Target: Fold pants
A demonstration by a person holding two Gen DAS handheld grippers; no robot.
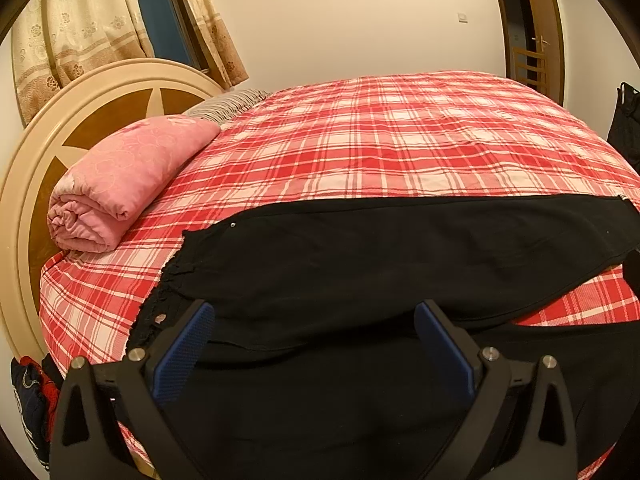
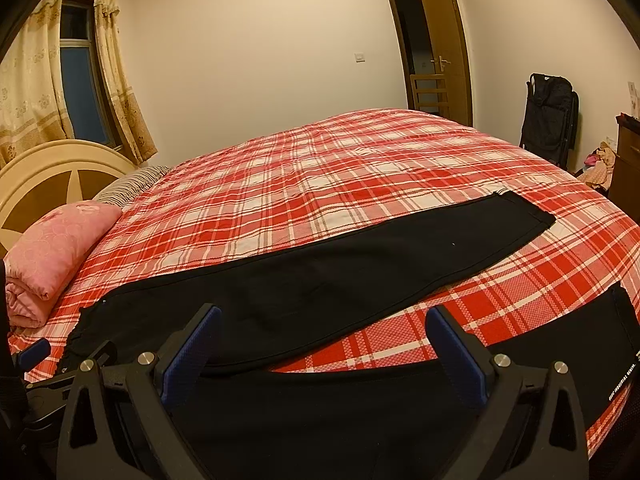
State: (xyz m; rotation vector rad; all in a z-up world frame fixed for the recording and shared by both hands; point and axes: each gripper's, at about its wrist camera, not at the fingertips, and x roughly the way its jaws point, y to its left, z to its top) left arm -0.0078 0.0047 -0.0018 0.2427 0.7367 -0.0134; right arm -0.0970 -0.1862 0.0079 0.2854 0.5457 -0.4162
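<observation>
Black pants (image 1: 380,256) lie spread flat on the red plaid bed, waistband at the left, legs running right. In the right wrist view the pants (image 2: 320,280) show one leg stretching far right and the other leg along the near edge. My left gripper (image 1: 314,320) is open and empty, hovering over the near leg close to the waistband. My right gripper (image 2: 322,324) is open and empty, over the gap between the two legs. The left gripper also shows at the left edge of the right wrist view (image 2: 60,364).
A rolled pink quilt (image 1: 124,180) lies by the round headboard (image 1: 24,200). A striped pillow (image 2: 132,184) lies behind it. The plaid bedsheet (image 2: 340,168) stretches beyond the pants. A door (image 2: 440,40), a black stroller (image 2: 548,112) and a dresser (image 2: 624,160) stand on the right.
</observation>
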